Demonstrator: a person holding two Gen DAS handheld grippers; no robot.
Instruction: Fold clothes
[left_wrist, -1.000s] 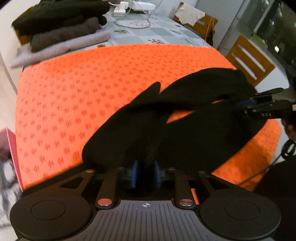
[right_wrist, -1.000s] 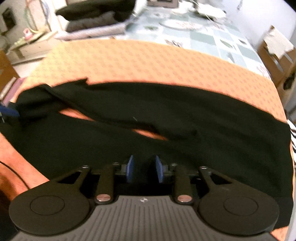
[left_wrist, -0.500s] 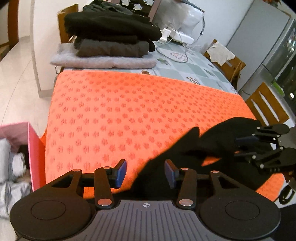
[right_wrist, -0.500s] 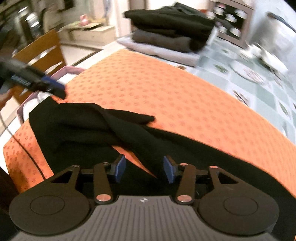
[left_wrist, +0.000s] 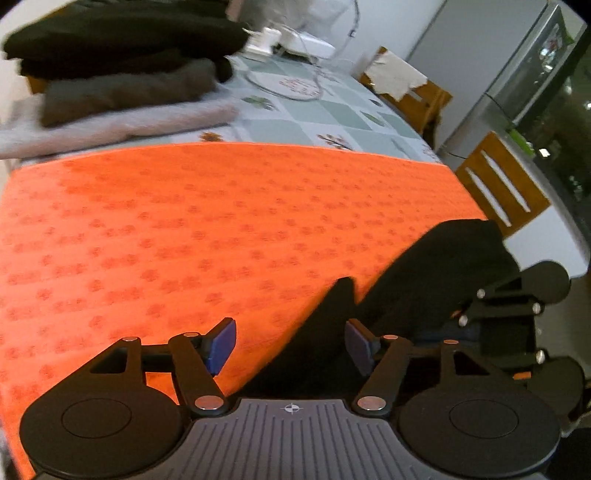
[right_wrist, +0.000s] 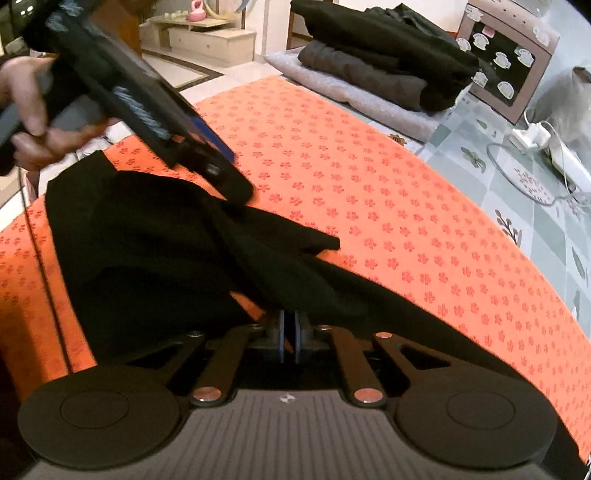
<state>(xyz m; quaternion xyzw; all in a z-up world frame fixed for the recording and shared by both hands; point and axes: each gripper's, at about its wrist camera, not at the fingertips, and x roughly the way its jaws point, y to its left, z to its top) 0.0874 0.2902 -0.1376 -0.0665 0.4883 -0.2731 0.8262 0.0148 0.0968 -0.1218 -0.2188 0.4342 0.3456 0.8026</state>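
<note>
Lying on the orange cloth (right_wrist: 369, 192) at its near edge, the black garment (right_wrist: 155, 236) is bunched up with folds and one pointed flap. The right gripper (right_wrist: 289, 334) sits low at the garment's near edge. Its blue pads (right_wrist: 281, 339) are squeezed almost together, having just closed, and the black fabric lies right at their tips; they look to be pinching it. The left gripper (left_wrist: 290, 341) hangs just above the cloth, at the garment's left edge. Its jaws have just been opening and stand wide, with a bit of black fabric and orange cloth showing between them, and the pads do not press on anything. A hand (right_wrist: 29, 110) holds it from behind. Farther back, a stack of folded clothes (right_wrist: 384, 62) rests on the checked tablecloth (left_wrist: 332, 118). Wooden chairs (left_wrist: 506, 192) stand beside the table.
</note>
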